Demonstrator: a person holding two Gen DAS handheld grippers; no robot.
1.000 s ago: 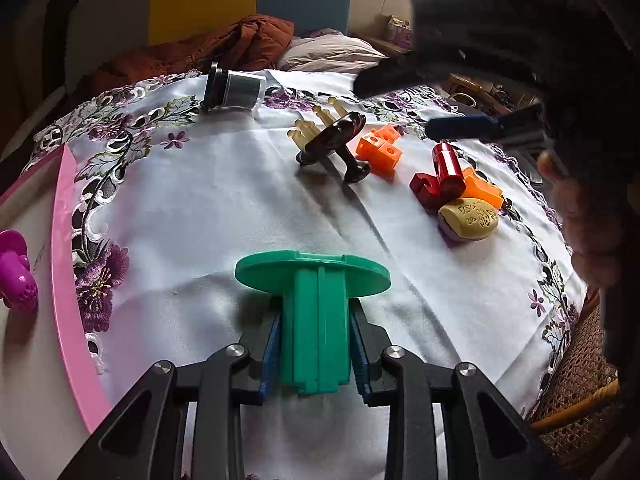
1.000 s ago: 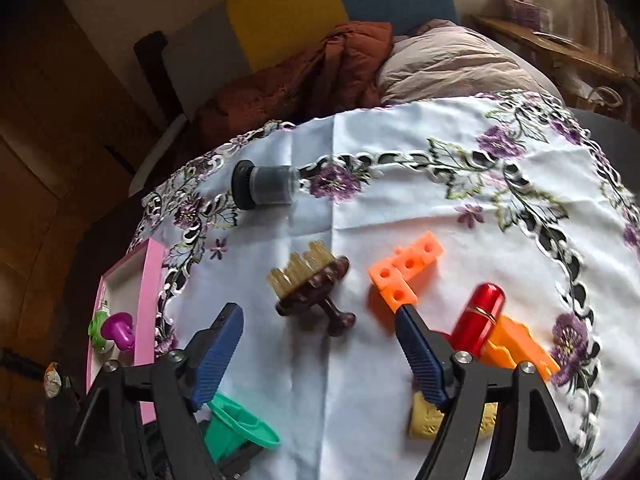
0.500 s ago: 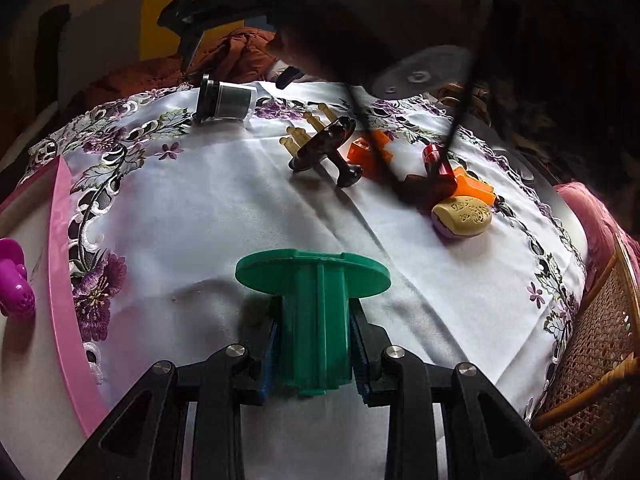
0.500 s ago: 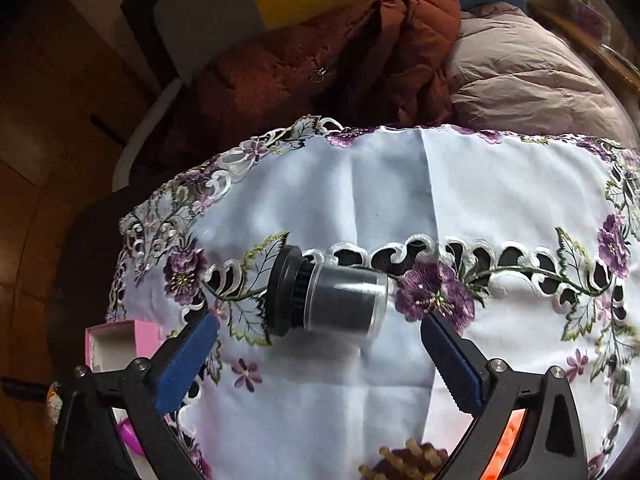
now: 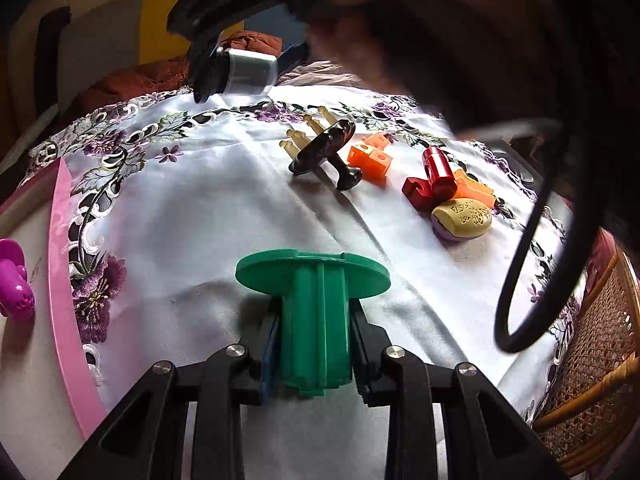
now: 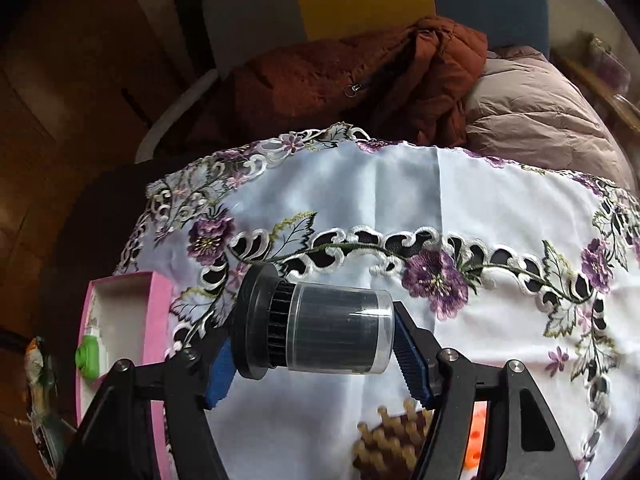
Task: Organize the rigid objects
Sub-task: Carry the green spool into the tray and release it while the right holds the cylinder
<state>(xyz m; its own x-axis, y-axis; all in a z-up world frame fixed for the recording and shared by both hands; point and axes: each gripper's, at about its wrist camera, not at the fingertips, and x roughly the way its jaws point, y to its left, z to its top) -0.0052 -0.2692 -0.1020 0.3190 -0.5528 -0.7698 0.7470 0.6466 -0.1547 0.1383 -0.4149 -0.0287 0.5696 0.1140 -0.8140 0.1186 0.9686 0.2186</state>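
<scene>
My left gripper is shut on a green plastic spool with a round flange, held just above the white embroidered tablecloth. At the cloth's far edge, a black jar with a clear cap lies on its side between the blue pads of my right gripper. Its jaws are closing, and the pads touch the jar's lid end and cap end. In the left wrist view the same jar sits between those pads, under the person's hand.
A pink tray lies at the left with a magenta piece and a green-and-white item. A brown brush, orange blocks, a red cylinder and a yellow oval lie mid-cloth. A wicker chair stands right.
My right gripper moved from over the brush to the far edge, opened wide around the black jar, then closed onto its ends. The left gripper kept still with the green spool.
</scene>
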